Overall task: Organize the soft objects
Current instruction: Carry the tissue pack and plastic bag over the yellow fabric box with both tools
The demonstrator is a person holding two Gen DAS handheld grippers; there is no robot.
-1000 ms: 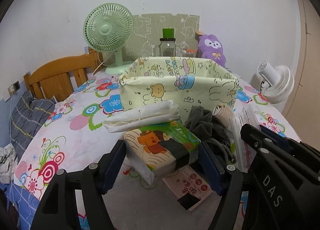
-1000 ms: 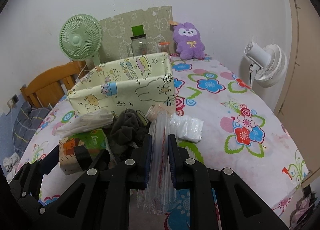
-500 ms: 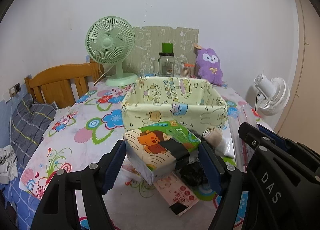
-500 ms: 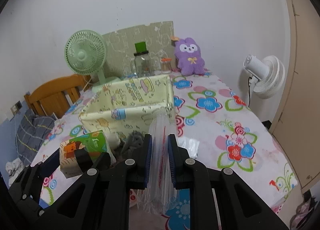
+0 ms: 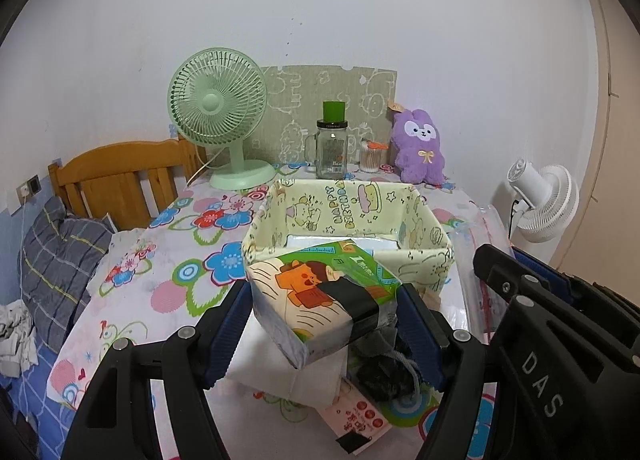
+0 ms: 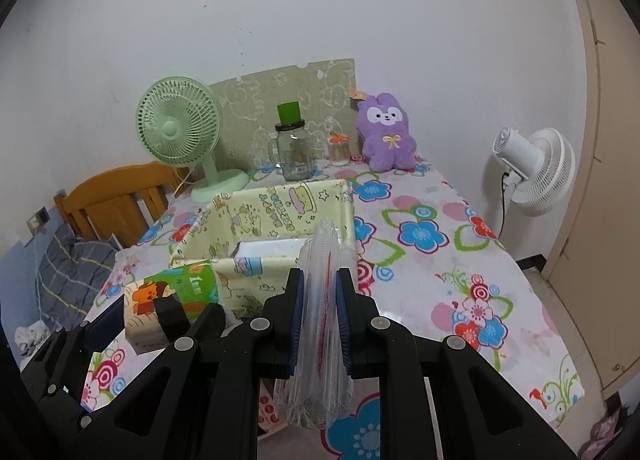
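While both tools hang above the near end of the table (image 6: pixel 460 219), the cartoon-print fabric bin (image 5: pixel 420 219) lies straight ahead of each and lower. The left tool (image 5: pixel 324 324) is about half open, its pads pressed on the short ends of a wrapped tissue pack (image 5: pixel 320 300), whose long axis runs across the jaws. The right tool (image 6: pixel 318 324) is clamped nearly shut on a flat clear plastic bag (image 6: pixel 320 272), held on edge and pointing at the bin. The left seems nearer the bin's front rim, though the fisheye makes that unsure. Dark cloth (image 5: pixel 384 376) remains on the table below.
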